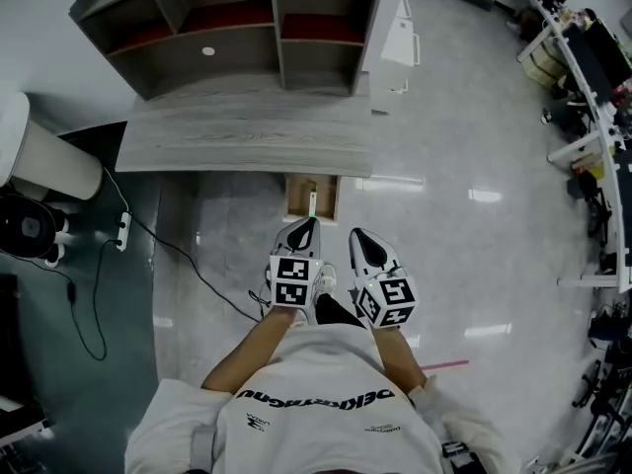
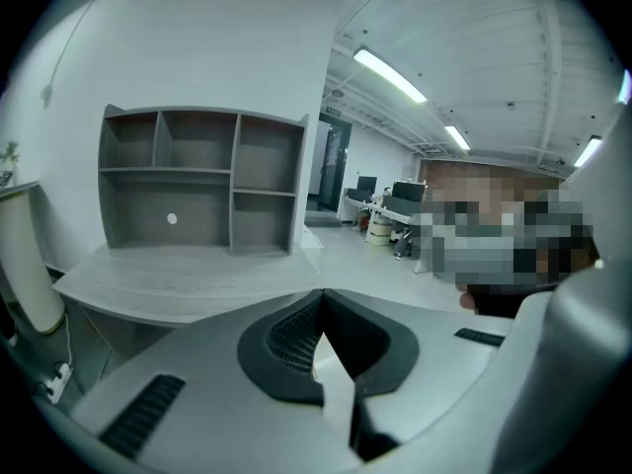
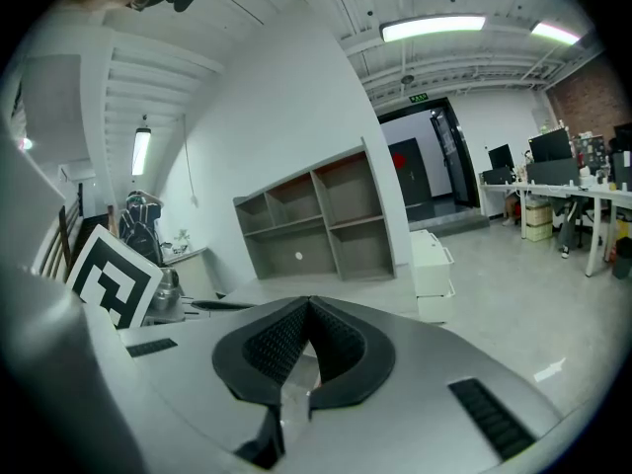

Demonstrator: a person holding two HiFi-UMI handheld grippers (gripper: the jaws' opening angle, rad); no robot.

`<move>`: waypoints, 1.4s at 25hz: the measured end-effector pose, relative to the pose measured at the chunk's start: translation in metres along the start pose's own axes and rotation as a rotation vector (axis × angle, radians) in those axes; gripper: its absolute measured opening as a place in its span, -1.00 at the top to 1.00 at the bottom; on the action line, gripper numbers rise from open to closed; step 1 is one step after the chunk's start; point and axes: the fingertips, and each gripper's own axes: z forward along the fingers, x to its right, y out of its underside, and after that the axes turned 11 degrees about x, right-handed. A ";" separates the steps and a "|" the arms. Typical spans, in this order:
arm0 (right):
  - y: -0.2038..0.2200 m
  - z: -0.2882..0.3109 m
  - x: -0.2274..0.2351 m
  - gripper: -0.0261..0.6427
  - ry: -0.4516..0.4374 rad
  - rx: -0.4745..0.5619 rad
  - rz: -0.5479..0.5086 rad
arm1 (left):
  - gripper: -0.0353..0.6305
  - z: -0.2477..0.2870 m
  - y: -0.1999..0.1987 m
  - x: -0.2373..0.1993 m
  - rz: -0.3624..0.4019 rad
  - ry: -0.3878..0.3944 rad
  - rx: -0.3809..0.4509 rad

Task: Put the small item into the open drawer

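1 drawer (image 1: 295,197) half hidden under desk (image 1: 247,134).

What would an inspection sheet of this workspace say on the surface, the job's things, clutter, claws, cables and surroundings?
Surface: grey desk with a shelf unit on it.
Job's things: drawer open under the desk; small green-and-white item inside.
Clutter: pink stick on the floor.
Claws: left claw shut, nothing in it; right claw shut, nothing in it.
Cables: power strip and black cable on the floor at left.
Surroundings: office desks at right.

White lettered T-shirt (image 1: 316,408); left gripper (image 1: 306,227) and right gripper (image 1: 359,239) grey, black-padded.
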 end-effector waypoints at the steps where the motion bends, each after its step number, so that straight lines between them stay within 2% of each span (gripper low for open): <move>1: -0.004 -0.001 -0.003 0.83 0.000 0.005 -0.004 | 0.85 -0.004 -0.006 0.001 0.001 0.005 0.011; 16: -0.071 -0.001 -0.028 0.83 -0.052 0.151 -0.091 | 0.85 -0.040 -0.073 0.011 0.039 0.017 0.151; 29: -0.085 0.006 -0.022 0.83 -0.046 0.191 -0.126 | 0.85 -0.035 -0.091 0.017 0.122 0.041 0.228; 35: -0.085 0.011 -0.023 0.83 -0.058 0.184 -0.133 | 0.85 -0.032 -0.090 0.006 0.119 0.018 0.233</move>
